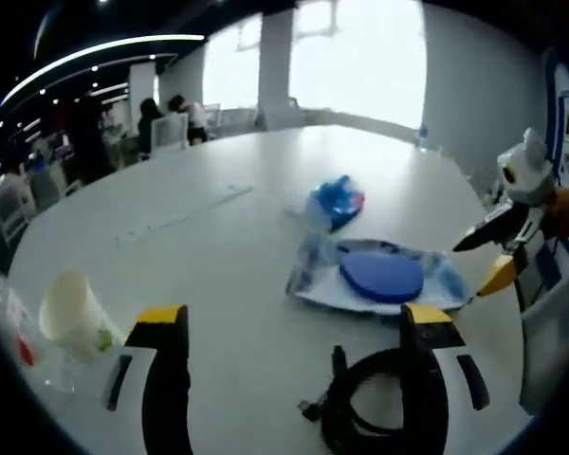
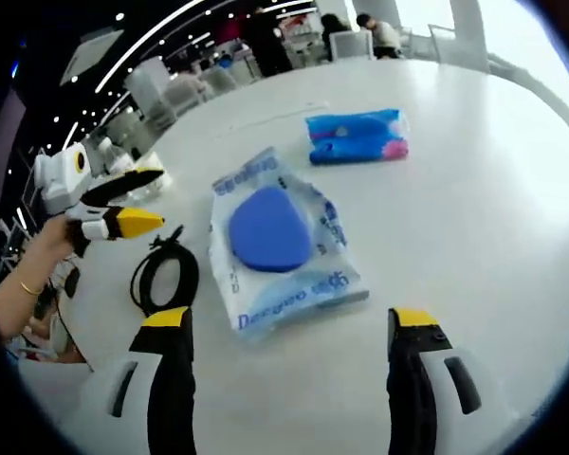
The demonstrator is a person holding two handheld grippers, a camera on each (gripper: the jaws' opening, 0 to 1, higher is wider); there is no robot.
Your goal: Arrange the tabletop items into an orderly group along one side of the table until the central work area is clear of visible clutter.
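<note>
On the surface [image 2: 474, 190], we found the packet [image 2: 280, 246], pouch [image 2: 357, 136], cable [image 2: 163, 275] and cup [image 1: 71, 313] unsorted; both jaws stood open, empty.

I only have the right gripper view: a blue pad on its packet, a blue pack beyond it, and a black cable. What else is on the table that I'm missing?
Observer: A white paper cup lies tilted, off to the left of the left gripper.
Operator: Anything next to it?
Observer: A clear wrapper with a red patch lies just left of the cup.
Operator: Is the left gripper holding the cable?
Observer: No. Its jaws stand wide open with nothing between them. The black cable lies coiled on the table by its right jaw.
</note>
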